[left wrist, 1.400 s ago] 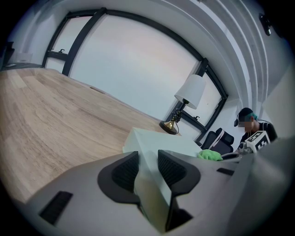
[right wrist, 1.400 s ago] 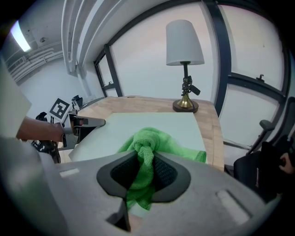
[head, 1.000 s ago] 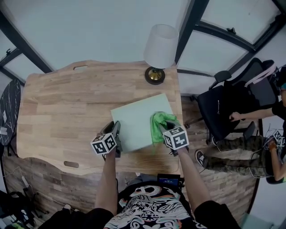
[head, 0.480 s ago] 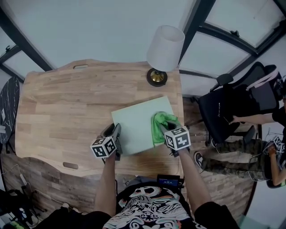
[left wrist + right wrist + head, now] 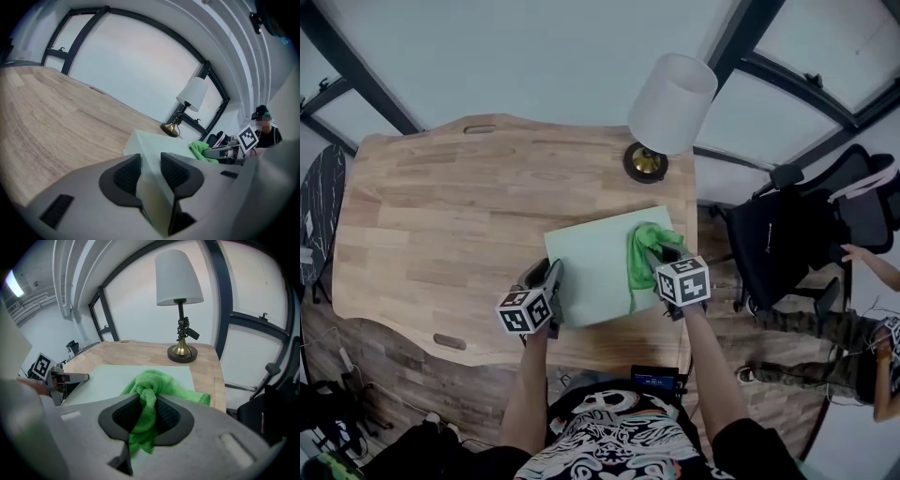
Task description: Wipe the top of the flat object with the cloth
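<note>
A pale green flat board (image 5: 591,262) lies on the wooden table (image 5: 441,216), near its right front. My left gripper (image 5: 551,277) is at the board's near left edge, its pads closed on that edge (image 5: 150,171). A bright green cloth (image 5: 645,246) lies bunched on the right part of the board. My right gripper (image 5: 662,266) is shut on the cloth, which fills the gap between its pads (image 5: 146,413) and spills forward onto the board (image 5: 108,378). In the right gripper view the left gripper (image 5: 70,378) shows at the board's far side.
A lamp with a white shade and brass base (image 5: 647,161) stands just beyond the board's far right corner. The table's right edge runs close to the cloth. A black office chair (image 5: 787,234) and a seated person's legs (image 5: 825,328) are to the right.
My right gripper has pushed the cloth along the board's right side toward the far edge and the lamp. The left gripper keeps its hold on the near left edge.
</note>
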The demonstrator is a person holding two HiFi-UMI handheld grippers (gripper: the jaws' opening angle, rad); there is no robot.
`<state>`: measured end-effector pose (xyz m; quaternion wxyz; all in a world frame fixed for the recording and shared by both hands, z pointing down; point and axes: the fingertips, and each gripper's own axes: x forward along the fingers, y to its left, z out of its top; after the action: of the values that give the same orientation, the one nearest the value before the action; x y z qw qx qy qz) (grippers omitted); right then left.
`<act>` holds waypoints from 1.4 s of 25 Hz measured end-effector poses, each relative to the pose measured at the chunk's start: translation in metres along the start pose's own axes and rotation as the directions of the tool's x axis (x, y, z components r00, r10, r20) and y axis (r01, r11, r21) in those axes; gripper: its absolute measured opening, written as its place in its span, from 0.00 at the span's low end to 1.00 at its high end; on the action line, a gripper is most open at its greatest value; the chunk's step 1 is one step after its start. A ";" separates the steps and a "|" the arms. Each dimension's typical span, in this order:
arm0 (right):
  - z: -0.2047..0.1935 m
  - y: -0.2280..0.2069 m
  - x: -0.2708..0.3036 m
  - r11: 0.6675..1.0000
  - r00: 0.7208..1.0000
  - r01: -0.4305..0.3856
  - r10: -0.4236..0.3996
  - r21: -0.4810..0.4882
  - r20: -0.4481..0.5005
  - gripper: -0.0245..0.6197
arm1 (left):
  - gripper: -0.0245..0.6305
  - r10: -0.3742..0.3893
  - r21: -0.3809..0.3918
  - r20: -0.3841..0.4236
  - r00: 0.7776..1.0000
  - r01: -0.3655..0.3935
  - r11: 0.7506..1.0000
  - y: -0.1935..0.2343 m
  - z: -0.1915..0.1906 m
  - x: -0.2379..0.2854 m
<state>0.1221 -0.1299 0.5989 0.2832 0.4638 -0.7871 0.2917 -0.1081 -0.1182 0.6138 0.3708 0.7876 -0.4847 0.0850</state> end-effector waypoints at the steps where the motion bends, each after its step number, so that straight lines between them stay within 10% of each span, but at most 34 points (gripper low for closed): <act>1: 0.002 -0.002 0.002 1.000 1.000 0.000 0.000 0.001 0.002 0.15 | 0.24 -0.002 0.000 0.000 1.000 0.002 1.000 0.000 0.000 0.000; 35: 0.034 0.082 0.051 0.989 0.995 -0.097 0.094 -0.108 -0.028 0.15 | 0.25 -0.014 -0.021 0.015 1.000 0.014 1.000 -0.002 -0.001 0.000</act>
<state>0.0220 -0.1499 0.5966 0.3031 0.4060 -0.8199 0.2667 -0.1065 -0.1173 0.6137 0.3762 0.7876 -0.4827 0.0715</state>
